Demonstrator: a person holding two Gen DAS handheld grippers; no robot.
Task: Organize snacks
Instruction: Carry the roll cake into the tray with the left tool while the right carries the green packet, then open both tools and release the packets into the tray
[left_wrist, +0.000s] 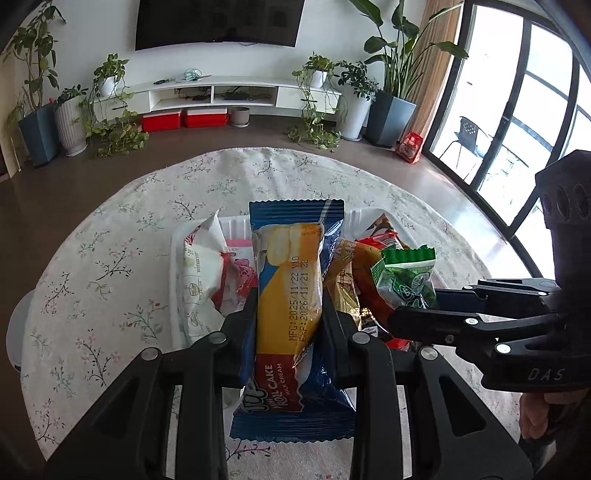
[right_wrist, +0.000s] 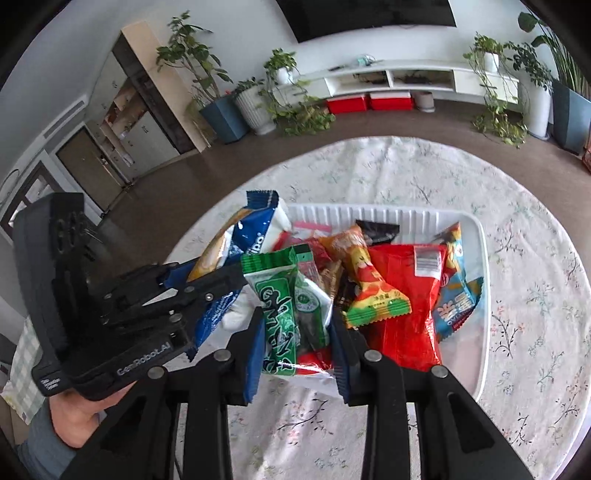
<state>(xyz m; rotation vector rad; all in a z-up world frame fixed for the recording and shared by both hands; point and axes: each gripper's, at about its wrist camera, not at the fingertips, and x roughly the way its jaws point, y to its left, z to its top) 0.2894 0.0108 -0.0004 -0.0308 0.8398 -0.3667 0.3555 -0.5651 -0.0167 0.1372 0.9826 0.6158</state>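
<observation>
I see a white tray (right_wrist: 476, 229) on the desk (left_wrist: 110, 240) with its flowered cloth, heaped with snack packets: a big red bag (right_wrist: 402, 295), an orange and red packet (right_wrist: 365, 280) and a blue packet (right_wrist: 458, 295) lie in it. Plants and a low white TV cabinet (left_wrist: 236, 90) stand well behind. My left hand-held gripper (left_wrist: 288, 306) is closed narrowly on a blue and yellow roll cake packet (left_wrist: 291, 288), held lengthwise above the tray's near left side. My right hand-held gripper (right_wrist: 295, 321) is just beside it, pinching a green packet (right_wrist: 288, 306) over the heap.
</observation>
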